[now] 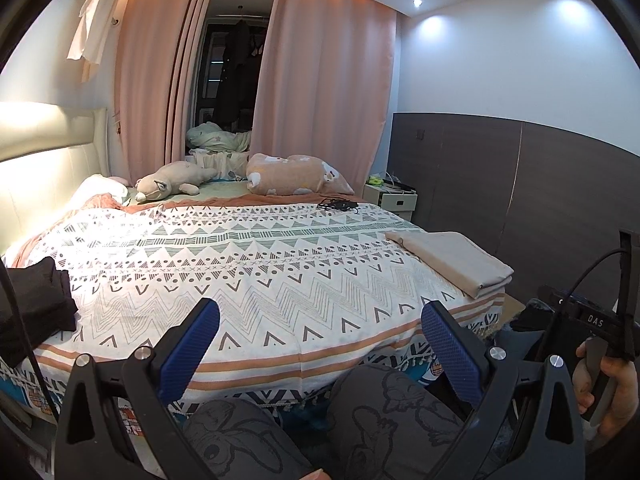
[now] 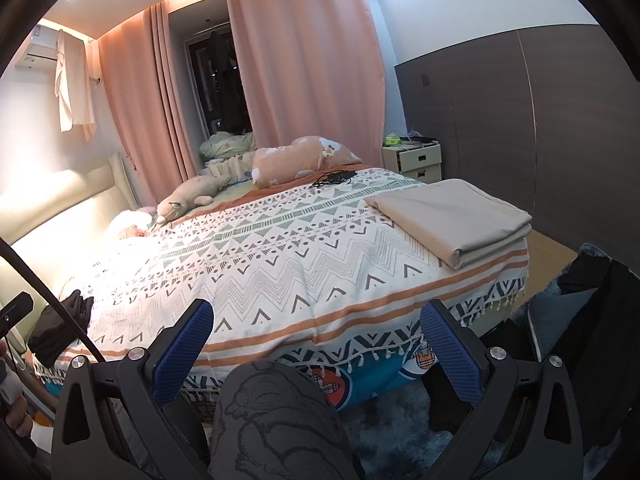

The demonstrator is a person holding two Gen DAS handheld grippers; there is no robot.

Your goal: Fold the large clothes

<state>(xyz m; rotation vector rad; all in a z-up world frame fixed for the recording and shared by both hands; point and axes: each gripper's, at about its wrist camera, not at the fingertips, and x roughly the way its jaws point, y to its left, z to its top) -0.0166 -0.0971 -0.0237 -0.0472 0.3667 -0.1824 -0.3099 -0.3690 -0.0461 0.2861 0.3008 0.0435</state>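
Because it is soft cloth, the dark garment [image 1: 34, 304] bunched at the left edge of the bed [image 1: 256, 264] should be light and floppy, sagging wherever it is not held; my guess is that a pinch at a hem or corner, one per gripper, will serve better than a grab at the bulk. It lies on the patterned bedspread [image 1: 280, 248], well apart from both tools. Further right, the left gripper [image 1: 320, 320] hangs over the near edge of the bed with its blue pads spread wide, released and touching nothing, the person's knees showing below it. At the bed's right corner rests a beige folded cloth [image 1: 452, 260], already squared into a neat stack, so it probably needs no more work. In the other view the right gripper [image 2: 316, 320] is likewise wide apart and empty, above a knee. More dark fabric [image 2: 576, 312] lies heaped on the floor at far right; what it is cannot be told.
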